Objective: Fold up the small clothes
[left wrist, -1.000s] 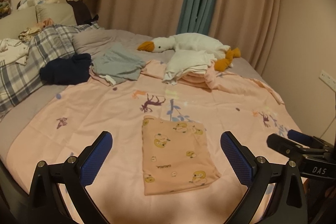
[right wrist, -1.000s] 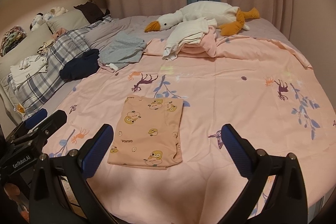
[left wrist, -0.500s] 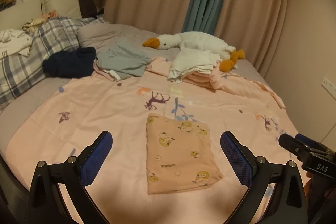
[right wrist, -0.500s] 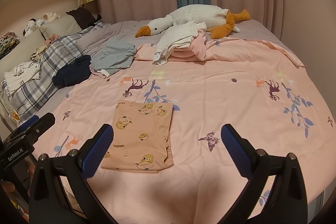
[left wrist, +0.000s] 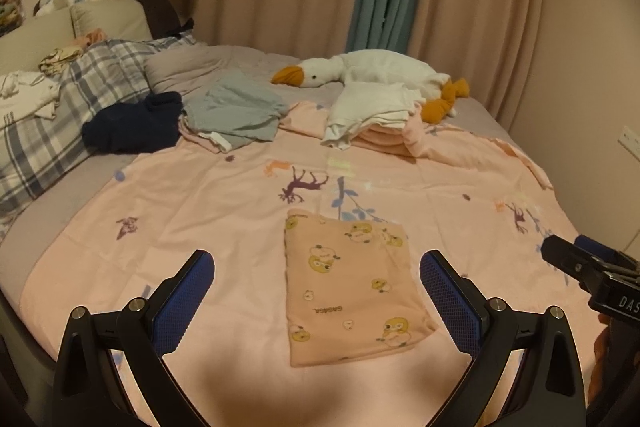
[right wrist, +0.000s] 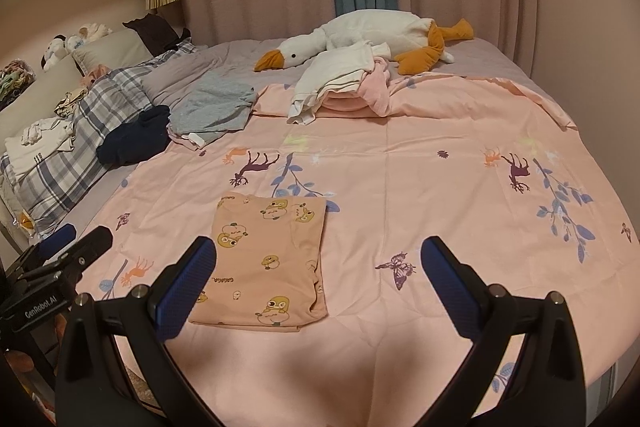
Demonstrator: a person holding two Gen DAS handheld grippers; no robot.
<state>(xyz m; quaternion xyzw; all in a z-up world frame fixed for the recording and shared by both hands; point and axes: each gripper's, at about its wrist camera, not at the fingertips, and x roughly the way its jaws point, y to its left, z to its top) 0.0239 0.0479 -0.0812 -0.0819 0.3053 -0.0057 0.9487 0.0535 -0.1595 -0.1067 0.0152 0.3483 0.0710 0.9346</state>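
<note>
A folded peach garment with yellow duck prints (left wrist: 349,287) lies flat on the pink bedspread (left wrist: 208,199). It also shows in the right wrist view (right wrist: 267,263). My left gripper (left wrist: 316,291) is open and empty, held just above and in front of the garment. My right gripper (right wrist: 318,283) is open and empty, to the right of the garment. Each gripper shows at the edge of the other's view: the right one (left wrist: 592,271), the left one (right wrist: 60,259).
At the far side lie a grey-green garment (left wrist: 236,107), a navy garment (left wrist: 132,125), a white and pink clothes pile (left wrist: 372,115) and a plush goose (left wrist: 368,71). A plaid blanket (left wrist: 52,123) and pillows are at left. Curtains hang behind.
Both grippers have drawn back and risen slightly; the view has shifted a little. The folded garment has not moved. Both jaws stay open.
</note>
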